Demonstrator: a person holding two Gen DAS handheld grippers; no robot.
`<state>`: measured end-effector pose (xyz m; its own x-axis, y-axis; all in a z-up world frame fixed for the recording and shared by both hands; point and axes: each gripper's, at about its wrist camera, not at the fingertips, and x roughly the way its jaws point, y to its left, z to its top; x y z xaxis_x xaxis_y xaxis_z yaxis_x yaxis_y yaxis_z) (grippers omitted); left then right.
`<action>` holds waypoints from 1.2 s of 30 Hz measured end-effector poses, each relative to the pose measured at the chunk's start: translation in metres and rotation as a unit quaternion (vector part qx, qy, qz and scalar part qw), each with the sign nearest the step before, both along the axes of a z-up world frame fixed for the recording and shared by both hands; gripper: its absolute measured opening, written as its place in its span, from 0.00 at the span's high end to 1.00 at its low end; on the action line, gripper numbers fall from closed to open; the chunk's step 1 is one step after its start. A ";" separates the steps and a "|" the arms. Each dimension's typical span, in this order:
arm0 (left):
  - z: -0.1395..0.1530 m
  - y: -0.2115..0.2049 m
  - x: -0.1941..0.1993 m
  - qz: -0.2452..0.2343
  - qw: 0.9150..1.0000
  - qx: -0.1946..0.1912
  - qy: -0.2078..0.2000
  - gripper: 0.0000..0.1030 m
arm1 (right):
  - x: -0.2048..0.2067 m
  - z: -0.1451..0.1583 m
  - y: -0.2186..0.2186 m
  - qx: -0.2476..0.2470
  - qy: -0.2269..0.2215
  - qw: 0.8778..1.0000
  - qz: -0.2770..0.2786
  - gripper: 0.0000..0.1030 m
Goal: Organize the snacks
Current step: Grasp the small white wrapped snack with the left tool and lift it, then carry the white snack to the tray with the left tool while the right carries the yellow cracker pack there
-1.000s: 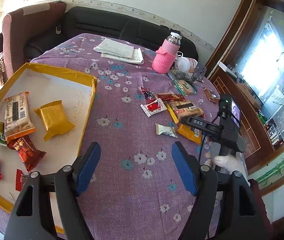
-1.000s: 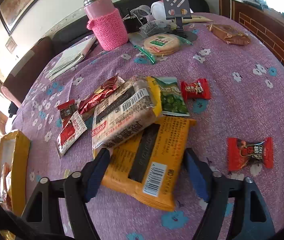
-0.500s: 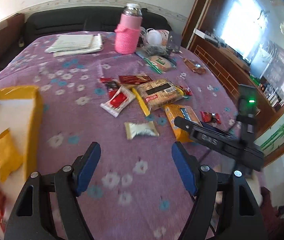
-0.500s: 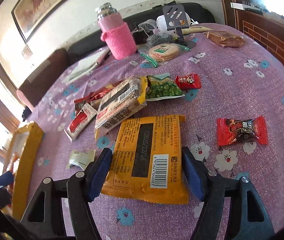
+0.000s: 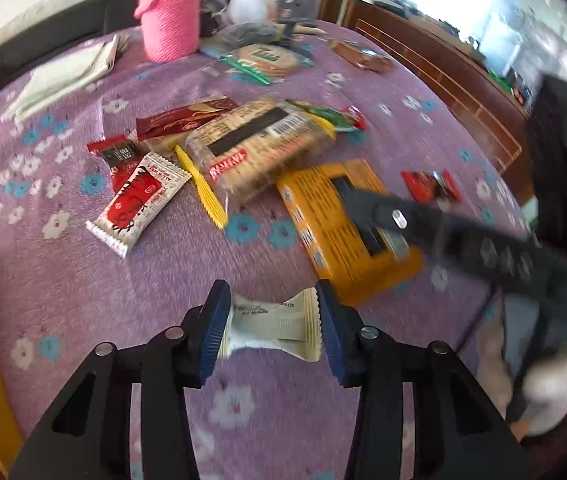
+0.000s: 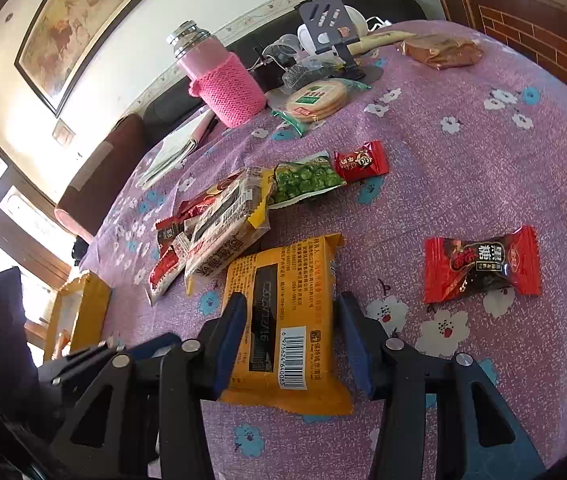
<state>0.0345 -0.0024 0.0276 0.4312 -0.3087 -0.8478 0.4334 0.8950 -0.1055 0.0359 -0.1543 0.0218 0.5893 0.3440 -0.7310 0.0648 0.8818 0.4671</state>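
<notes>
My left gripper (image 5: 272, 326) has its blue pads on both ends of a small white snack packet (image 5: 273, 328) on the purple flowered tablecloth. My right gripper (image 6: 289, 344) has closed on the sides of an orange snack pack (image 6: 283, 316); this pack also shows in the left wrist view (image 5: 335, 216) under the right gripper's black body. Beyond lie a tan biscuit pack (image 5: 259, 144), a white-and-red packet (image 5: 139, 200), a green pea packet (image 6: 303, 178) and red candies (image 6: 479, 264). The yellow-rimmed tray (image 6: 79, 312) is at the left.
A pink knitted flask (image 6: 225, 80), a round cracker pack (image 6: 315, 98), a phone stand (image 6: 327, 24), a brown pastry (image 6: 439, 52) and folded papers (image 5: 63, 76) sit at the table's far side. A dark sofa lies behind. The table edge runs along the right.
My left gripper swung right from the tray, came down over the small white packet and narrowed on it. My right gripper narrowed onto the orange pack.
</notes>
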 end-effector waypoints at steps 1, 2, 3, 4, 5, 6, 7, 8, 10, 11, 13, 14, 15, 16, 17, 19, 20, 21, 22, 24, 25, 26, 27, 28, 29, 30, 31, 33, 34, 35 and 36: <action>0.002 -0.001 -0.005 -0.006 1.000 0.009 -0.010 0.60 | 0.000 0.000 -0.002 0.013 0.000 1.000 -0.001 0.46; 0.004 -0.004 -0.010 -0.013 0.999 0.018 -0.023 0.59 | 0.000 -0.001 -0.003 0.022 0.001 1.000 -0.002 0.44; 0.003 -0.006 -0.012 -0.018 0.999 0.028 -0.030 0.57 | 0.000 -0.001 -0.003 0.026 0.001 1.000 -0.002 0.42; 0.001 -0.007 -0.012 -0.020 0.998 0.039 -0.035 0.52 | 0.000 0.000 -0.003 0.026 0.000 1.000 -0.001 0.41; -0.003 -0.010 -0.012 -0.021 0.998 0.051 -0.040 0.49 | 0.000 0.000 -0.001 0.022 -0.001 1.000 0.002 0.39; -0.008 -0.014 -0.012 -0.022 0.997 0.063 -0.044 0.49 | -0.001 0.001 0.001 0.020 -0.002 1.000 0.005 0.37; -0.011 -0.014 -0.012 -0.024 0.996 0.067 -0.049 0.49 | -0.001 0.002 0.003 0.017 -0.004 1.000 0.009 0.34; -0.013 -0.015 -0.014 -0.022 0.996 0.070 -0.053 0.49 | -0.001 0.002 0.005 0.016 -0.006 1.000 0.013 0.32; -0.012 -0.011 -0.015 -0.017 0.998 0.049 -0.045 0.69 | -0.002 0.002 0.007 0.013 -0.007 1.000 0.016 0.28; -0.010 -0.008 -0.016 -0.011 0.998 0.043 -0.042 0.80 | -0.001 0.002 0.008 0.012 -0.008 1.000 0.017 0.27; -0.007 -0.003 -0.017 0.004 0.997 0.056 -0.044 0.87 | -0.002 0.003 0.010 0.009 -0.010 1.000 0.019 0.24; -0.005 0.002 -0.021 0.009 0.998 0.054 -0.045 0.87 | -0.002 0.003 0.012 0.008 -0.012 1.000 0.020 0.23; -0.002 0.007 -0.024 0.015 0.998 0.049 -0.045 0.87 | -0.002 0.002 0.013 0.007 -0.014 1.000 0.021 0.21; 0.003 0.016 -0.029 0.025 0.998 0.039 -0.048 0.87 | -0.002 0.002 0.014 0.006 -0.015 1.000 0.023 0.20; 0.007 0.024 -0.032 0.035 0.998 0.030 -0.051 0.87 | -0.001 0.002 0.014 0.005 -0.016 1.000 0.024 0.19; 0.020 0.043 -0.043 0.057 0.997 0.007 -0.060 0.87 | -0.001 0.002 0.015 0.000 -0.018 1.000 0.026 0.19; 0.026 0.053 -0.050 0.068 0.996 -0.004 -0.065 0.87 | -0.002 0.002 0.018 -0.010 -0.019 0.999 0.028 0.19; 0.033 0.064 -0.057 0.082 0.994 -0.017 -0.072 0.87 | -0.002 0.003 0.020 -0.020 -0.020 0.999 0.030 0.19; 0.039 0.074 -0.064 0.093 0.992 -0.029 -0.076 0.87 | -0.002 0.003 0.023 -0.031 -0.021 0.999 0.031 0.19; 0.047 0.091 -0.073 0.110 0.989 -0.053 -0.081 0.87 | -0.004 0.003 0.029 -0.049 -0.027 0.998 0.036 0.16; 0.051 0.099 -0.079 0.119 0.987 -0.065 -0.084 0.87 | -0.004 0.003 0.032 -0.058 -0.028 0.997 0.040 0.15; 0.054 0.107 -0.085 0.127 0.985 -0.076 -0.086 0.87 | -0.005 0.002 0.032 -0.061 -0.029 0.997 0.040 0.15; 0.057 0.113 -0.089 0.132 0.984 -0.083 -0.087 0.87 | -0.004 0.002 0.032 -0.061 -0.029 0.997 0.039 0.15; 0.060 0.119 -0.095 0.138 0.983 -0.087 -0.090 0.86 | -0.003 0.002 0.033 -0.062 -0.027 0.997 0.036 0.15; 0.061 0.124 -0.097 0.142 0.981 -0.090 -0.092 0.86 | -0.002 0.003 0.035 -0.072 -0.020 0.997 0.033 0.15; 0.062 0.129 -0.101 0.147 0.980 -0.096 -0.093 0.86 | 0.000 0.003 0.041 -0.090 -0.012 0.995 0.034 0.15; 0.063 0.134 -0.104 0.150 0.979 -0.100 -0.095 0.86 | 0.004 0.003 0.053 -0.135 0.004 0.990 0.042 0.15; 0.067 0.143 -0.113 0.159 0.976 -0.104 -0.102 0.86 | 0.009 0.001 0.072 -0.203 0.028 0.977 0.053 0.14; 0.068 0.146 -0.117 0.162 0.975 -0.106 -0.106 0.86 | 0.012 -0.001 0.080 -0.230 0.039 0.971 0.056 0.15; 0.070 0.150 -0.122 0.165 0.974 -0.107 -0.110 0.86 | 0.013 -0.002 0.084 -0.244 0.041 0.968 0.051 0.17; 0.072 0.154 -0.126 0.169 0.973 -0.107 -0.113 0.86 | 0.013 -0.001 0.083 -0.241 0.043 0.969 0.046 0.29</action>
